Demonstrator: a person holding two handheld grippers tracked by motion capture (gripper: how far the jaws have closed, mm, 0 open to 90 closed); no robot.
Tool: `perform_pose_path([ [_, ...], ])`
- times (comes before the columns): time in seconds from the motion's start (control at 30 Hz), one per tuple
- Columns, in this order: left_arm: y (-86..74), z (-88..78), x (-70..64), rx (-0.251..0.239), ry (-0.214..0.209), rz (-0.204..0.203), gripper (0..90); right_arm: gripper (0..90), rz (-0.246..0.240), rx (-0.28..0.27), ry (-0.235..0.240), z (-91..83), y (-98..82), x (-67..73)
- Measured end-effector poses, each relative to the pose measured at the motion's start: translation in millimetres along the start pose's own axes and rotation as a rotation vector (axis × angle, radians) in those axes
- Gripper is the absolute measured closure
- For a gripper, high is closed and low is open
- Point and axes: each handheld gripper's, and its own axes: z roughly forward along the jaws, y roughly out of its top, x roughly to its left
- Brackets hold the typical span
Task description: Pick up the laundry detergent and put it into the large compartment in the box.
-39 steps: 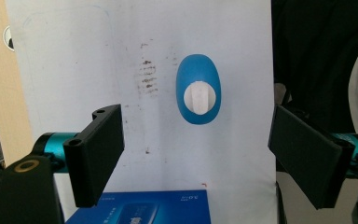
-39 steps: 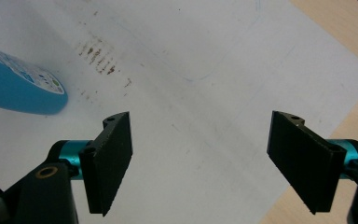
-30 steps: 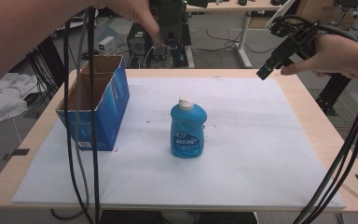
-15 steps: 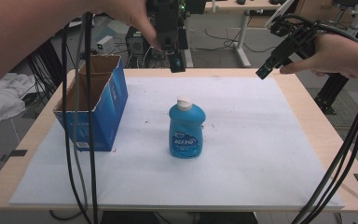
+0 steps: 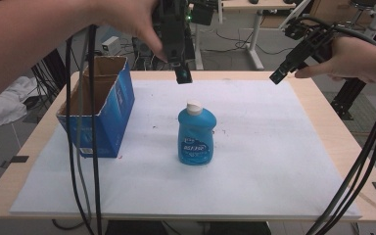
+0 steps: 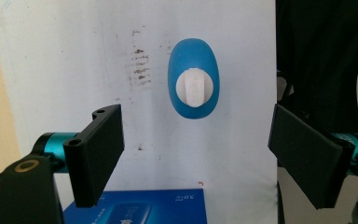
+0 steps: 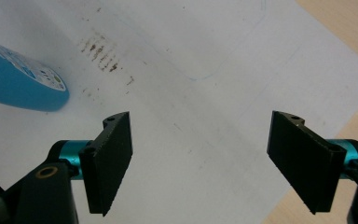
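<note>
I've got left gripper (image 6: pixel 196 154) spread wide above the blue bottle (image 6: pixel 193 78), right gripper (image 7: pixel 212 161) spread, nothing between.

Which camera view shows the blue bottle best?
The high view: the blue bottle stands upright there, whole, with white cap and label. The left gripper view looks straight down on its cap and shoulders. The right gripper view catches just part of its side.

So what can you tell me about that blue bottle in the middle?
The blue bottle looks like glossy plastic, squat with rounded shoulders, a white flip cap and a blue-and-white front label with print too small to read. It stands upright near the middle of the white sheet, apart from the box. From above, in the left gripper view, its body is oval. Nothing touches it.
</note>
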Motion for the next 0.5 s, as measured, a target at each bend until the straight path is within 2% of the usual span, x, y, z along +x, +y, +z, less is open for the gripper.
perform_pose_path([
  [0.5, -0.9, 13.4, -3.1, -0.004, -0.019, -0.003, 18.4, 21.6, -0.002, -0.003, 0.001, 1.4, -3.0, 0.3],
])
